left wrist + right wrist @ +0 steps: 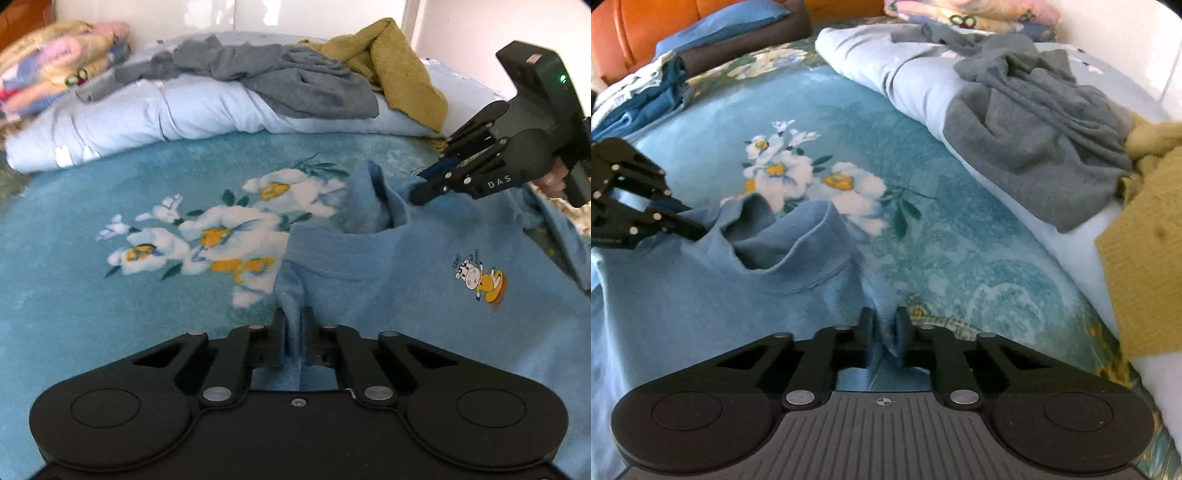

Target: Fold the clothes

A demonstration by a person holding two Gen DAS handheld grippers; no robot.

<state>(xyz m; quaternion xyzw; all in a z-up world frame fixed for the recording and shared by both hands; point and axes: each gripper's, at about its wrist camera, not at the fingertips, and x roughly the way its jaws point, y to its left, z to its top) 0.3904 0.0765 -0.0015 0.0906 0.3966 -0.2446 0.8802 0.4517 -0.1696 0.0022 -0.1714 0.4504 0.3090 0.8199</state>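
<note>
So the light blue sweatshirt [424,266] is spread on the bed, over the teal blanket with white flowers [192,236], neck opening gaping up and the little cartoon cow print [478,282] facing up on the chest. The left tool [294,325] has its jaws pinched narrow on a fold of the sweatshirt's shoulder edge, held low and pointing flat along the bed. The right tool [885,326] is doing the same on the other shoulder, jaws nearly together with blue cloth bunched between them; from the left camera you can see it reaching in at a downward slant, a bit of the person's fingers [554,181] behind it. Further back there's a pale blue duvet [129,122] with a crumpled grey top [306,85] and a mustard knit [399,70] piled on it, plus a stack of folded blankets [55,62] in the corner.
</note>
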